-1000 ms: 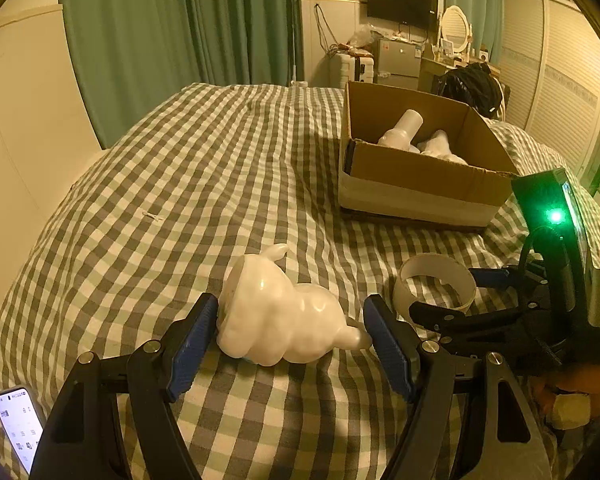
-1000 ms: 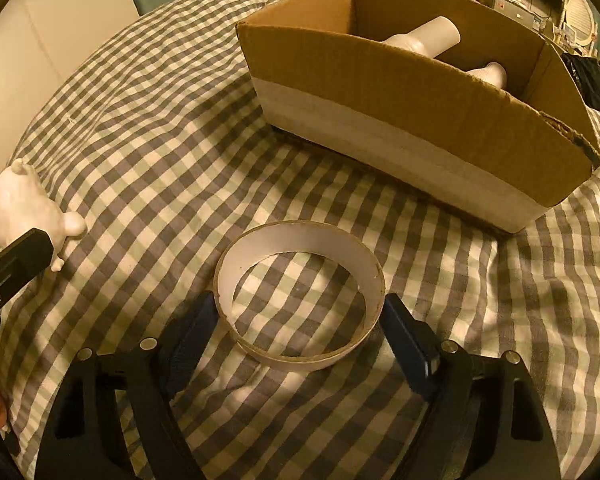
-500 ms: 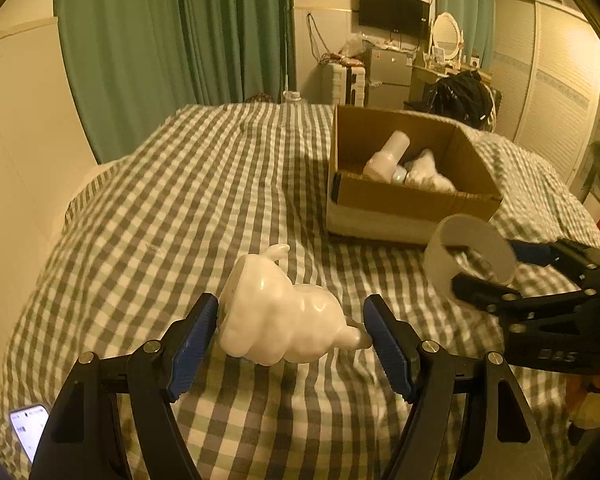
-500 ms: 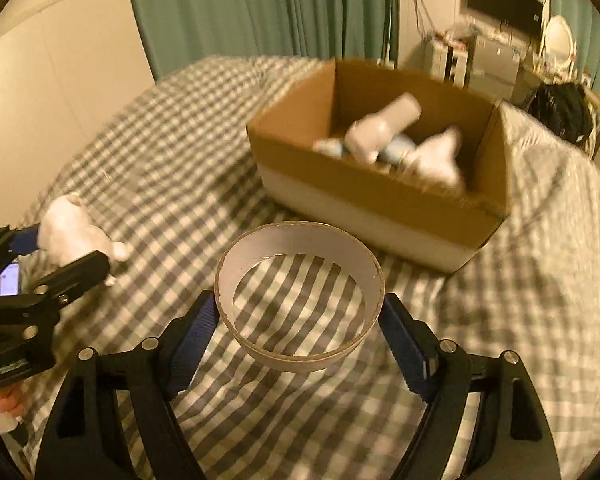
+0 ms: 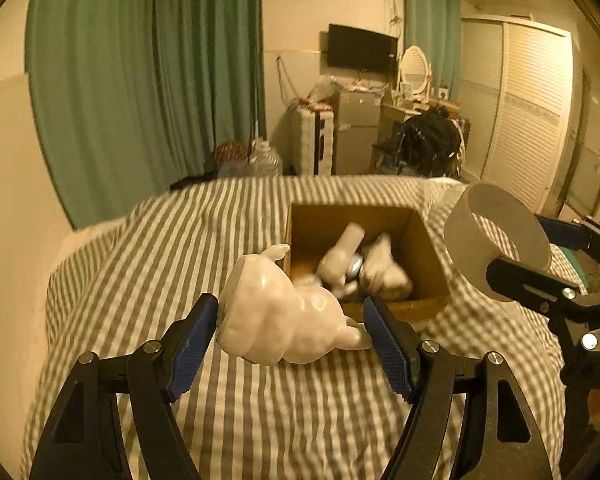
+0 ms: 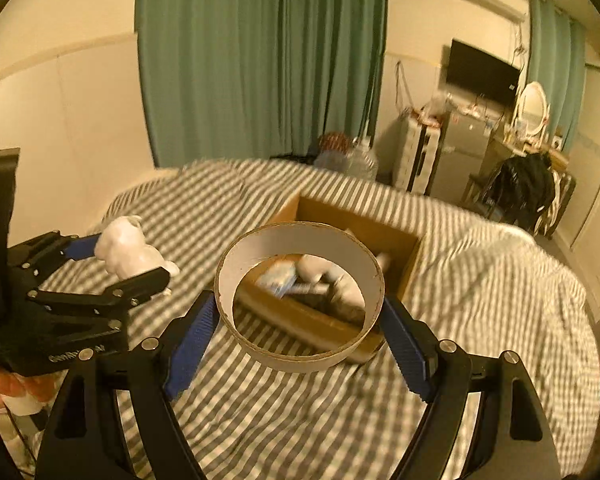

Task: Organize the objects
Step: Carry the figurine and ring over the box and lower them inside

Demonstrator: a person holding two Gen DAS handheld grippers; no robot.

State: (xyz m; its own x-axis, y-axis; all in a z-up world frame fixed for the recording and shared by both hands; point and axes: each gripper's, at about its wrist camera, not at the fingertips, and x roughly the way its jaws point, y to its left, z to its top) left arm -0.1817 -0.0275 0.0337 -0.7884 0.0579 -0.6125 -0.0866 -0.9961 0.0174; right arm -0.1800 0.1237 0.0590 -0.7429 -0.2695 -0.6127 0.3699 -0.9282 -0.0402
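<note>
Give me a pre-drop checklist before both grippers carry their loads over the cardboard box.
1. Left gripper clamped on the white figurine: ok.
2. Right gripper clamped on the cardboard ring: ok.
3. Both loads lifted clear of the checked bedspread: ok.
4. Cardboard box open on top: ok.
5. Free room in the box, which already holds white items: cannot tell, blurred.
6. Grippers apart from each other: ok.
</note>
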